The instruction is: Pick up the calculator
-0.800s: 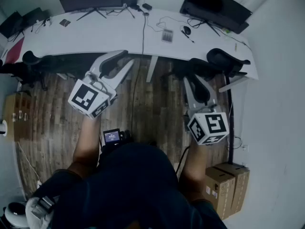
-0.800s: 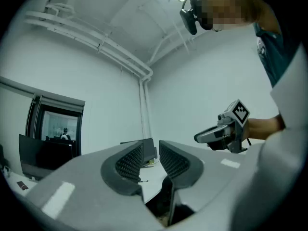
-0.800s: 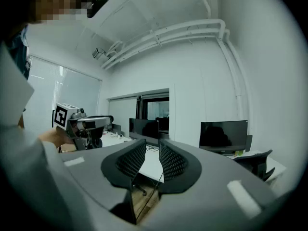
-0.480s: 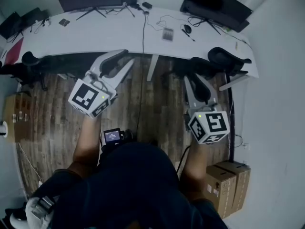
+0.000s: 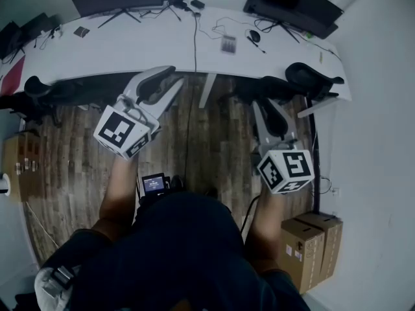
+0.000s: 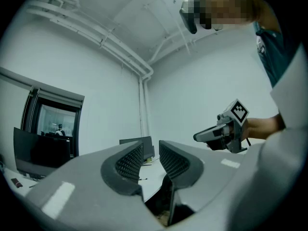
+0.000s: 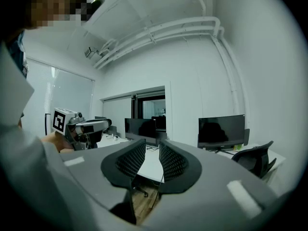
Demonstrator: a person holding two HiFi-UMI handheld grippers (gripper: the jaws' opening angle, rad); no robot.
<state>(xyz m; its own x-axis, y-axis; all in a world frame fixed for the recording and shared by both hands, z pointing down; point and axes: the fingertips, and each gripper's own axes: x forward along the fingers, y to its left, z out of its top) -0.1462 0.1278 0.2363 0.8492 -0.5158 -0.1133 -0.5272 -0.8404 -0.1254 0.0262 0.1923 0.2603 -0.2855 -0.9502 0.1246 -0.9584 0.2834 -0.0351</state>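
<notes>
Calculator (image 5: 227, 45): lies flat on the white desk (image 5: 142, 44), right of the desk's middle, just beside a dark cable and near a mouse (image 5: 254, 39). Untouched, well apart from both grippers.

Left gripper (image 6: 151, 153): held on the near side of the desk, over the wood floor (image 5: 207, 141), pointing toward the desk's front edge. Jaws slightly apart, nothing between the ribbed pads.

Right gripper (image 7: 152, 153): also on the near side of the desk, toward its right half, beside a black chair (image 5: 308, 80). Jaws parted by a narrow gap, holding nothing.

Containers: two cardboard boxes (image 5: 310, 248) on the floor well in front of the desk's right end, tops shut, contents not visible. Another cardboard box (image 5: 19, 157) in front of the desk's left end, also closed, contents hidden.

Two dark monitors (image 5: 292, 5) along the desk's far edge.
</notes>
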